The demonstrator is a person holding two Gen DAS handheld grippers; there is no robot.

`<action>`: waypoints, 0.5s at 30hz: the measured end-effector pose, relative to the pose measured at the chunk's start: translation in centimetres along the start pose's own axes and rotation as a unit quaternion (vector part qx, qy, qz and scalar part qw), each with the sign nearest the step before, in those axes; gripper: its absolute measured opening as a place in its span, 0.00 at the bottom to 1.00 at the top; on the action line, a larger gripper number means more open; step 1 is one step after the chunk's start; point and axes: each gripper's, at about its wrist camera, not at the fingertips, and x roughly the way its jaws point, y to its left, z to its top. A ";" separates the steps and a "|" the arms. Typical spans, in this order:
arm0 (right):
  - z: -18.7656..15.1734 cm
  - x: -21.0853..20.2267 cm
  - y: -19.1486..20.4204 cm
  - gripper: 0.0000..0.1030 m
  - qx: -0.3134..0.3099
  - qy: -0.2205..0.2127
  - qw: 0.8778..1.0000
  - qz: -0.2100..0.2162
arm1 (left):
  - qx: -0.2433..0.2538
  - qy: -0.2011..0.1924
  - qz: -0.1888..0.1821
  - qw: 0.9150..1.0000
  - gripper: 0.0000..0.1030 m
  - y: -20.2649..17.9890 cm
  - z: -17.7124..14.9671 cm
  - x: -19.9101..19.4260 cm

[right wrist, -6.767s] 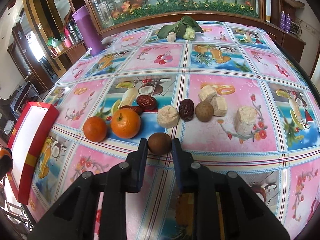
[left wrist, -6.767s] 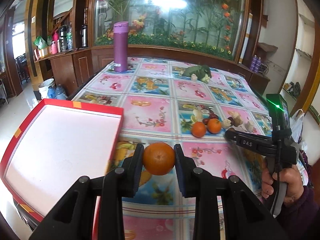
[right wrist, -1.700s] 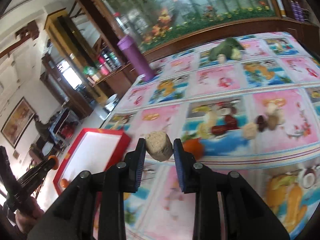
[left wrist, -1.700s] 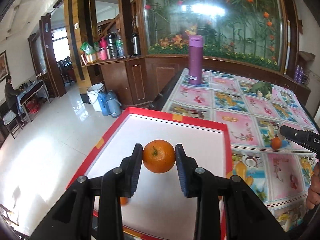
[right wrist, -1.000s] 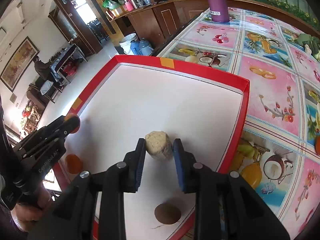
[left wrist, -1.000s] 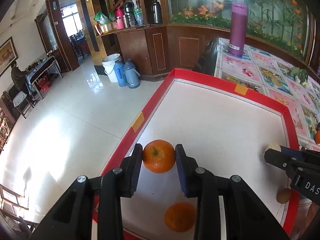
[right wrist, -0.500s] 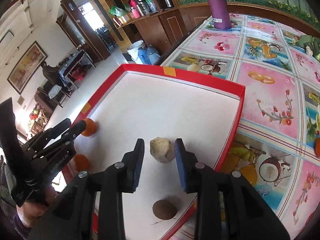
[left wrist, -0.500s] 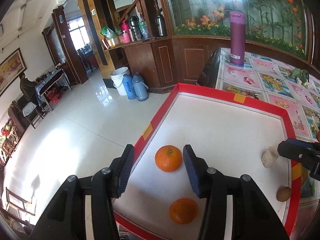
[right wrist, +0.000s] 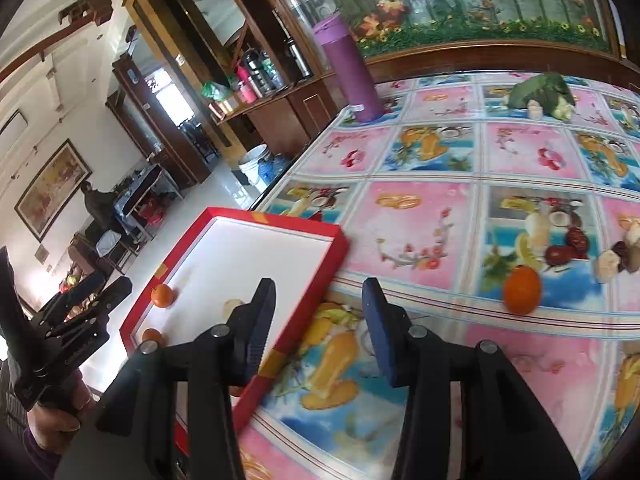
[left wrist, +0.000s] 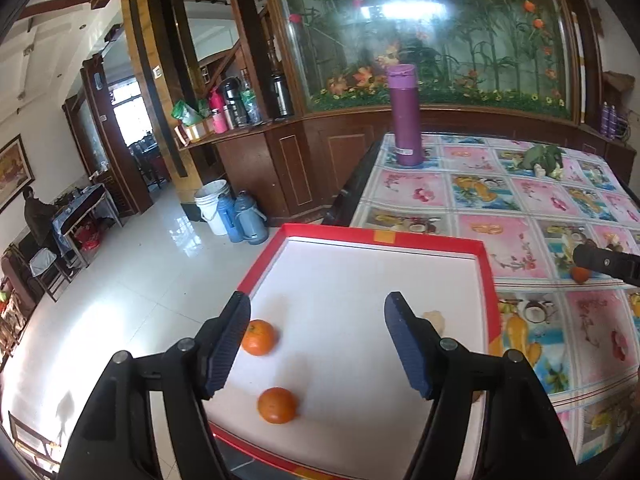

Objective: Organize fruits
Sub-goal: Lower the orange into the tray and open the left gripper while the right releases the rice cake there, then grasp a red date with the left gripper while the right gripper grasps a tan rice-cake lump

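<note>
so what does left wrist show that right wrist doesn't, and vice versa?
Only the left wrist view: the left gripper head-on, jaws opening with nothing between them, and the box's near right corner.

Only the right wrist view: the right gripper, jaws opening and empty, the hand on the left gripper's handle, and the dates and pale pieces on the cloth.

Both: the red box, two oranges inside, the pale lump, the lone orange on the table, the purple flask.
</note>
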 end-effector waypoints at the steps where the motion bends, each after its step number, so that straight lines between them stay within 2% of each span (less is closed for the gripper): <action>1: 0.1 -0.9 -1.1 0.46 0.007 -0.005 1.000 -0.005 | 0.004 -0.002 -0.011 1.000 0.71 -0.9 0.0 -0.3; 6: -0.5 -7.2 -9.0 0.46 0.058 -0.038 0.996 -0.052 | 0.046 -0.002 -0.075 0.996 0.71 -6.2 0.0 -1.1; 9: -1.1 -11.0 -14.3 0.45 0.100 -0.057 0.989 -0.088 | 0.074 0.003 -0.106 0.992 0.71 -9.6 0.0 -1.4; 12: -1.4 -13.3 -18.4 0.45 0.141 -0.059 0.983 -0.103 | 0.093 0.008 -0.135 0.986 0.71 -12.6 -0.1 -1.7; 15: -1.1 -13.5 -20.5 0.45 0.148 -0.050 0.981 -0.116 | 0.113 0.011 -0.148 0.982 0.71 -14.7 -0.4 -2.2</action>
